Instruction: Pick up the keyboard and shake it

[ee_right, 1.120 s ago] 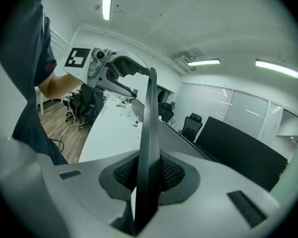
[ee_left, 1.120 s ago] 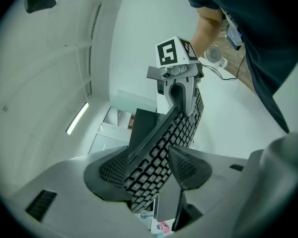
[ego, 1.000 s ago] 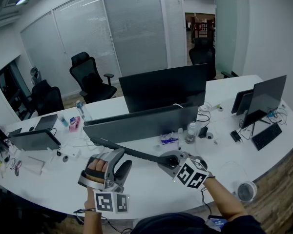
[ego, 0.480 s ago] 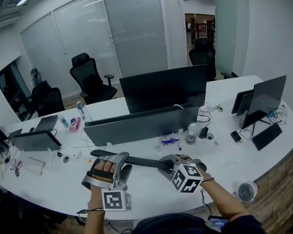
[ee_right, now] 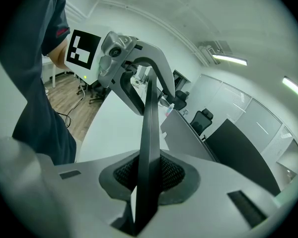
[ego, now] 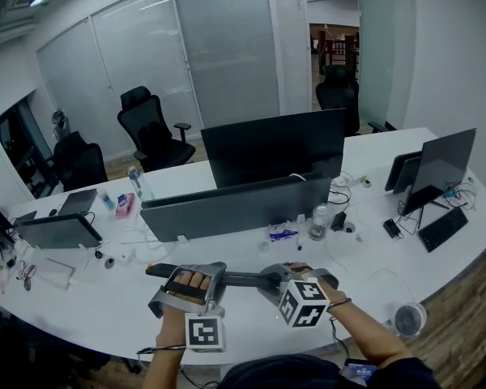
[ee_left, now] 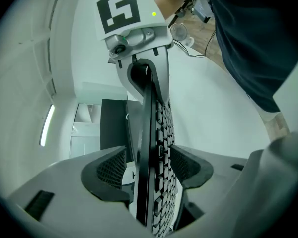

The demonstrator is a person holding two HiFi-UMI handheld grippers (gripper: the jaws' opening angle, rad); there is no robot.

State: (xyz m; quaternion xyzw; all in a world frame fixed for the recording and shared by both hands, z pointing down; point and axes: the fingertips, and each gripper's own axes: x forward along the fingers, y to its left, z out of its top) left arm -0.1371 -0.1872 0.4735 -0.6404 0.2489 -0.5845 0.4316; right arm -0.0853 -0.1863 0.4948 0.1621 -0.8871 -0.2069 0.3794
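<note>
Keyboard (ego: 241, 279) lies level, low over the desk (ego: 89, 306), on the near side of the wide grey monitor (ego: 235, 205). Contact with the desk not discernible. Right tongs (ee_right: 148, 175) clenched on its right end. Left tongs (ee_left: 146, 171) have just been opening and are released. The keyboard stands between the pads, unpressed.

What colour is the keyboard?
The keyboard is black, keys and frame alike; it shows best in the left gripper view.
</note>
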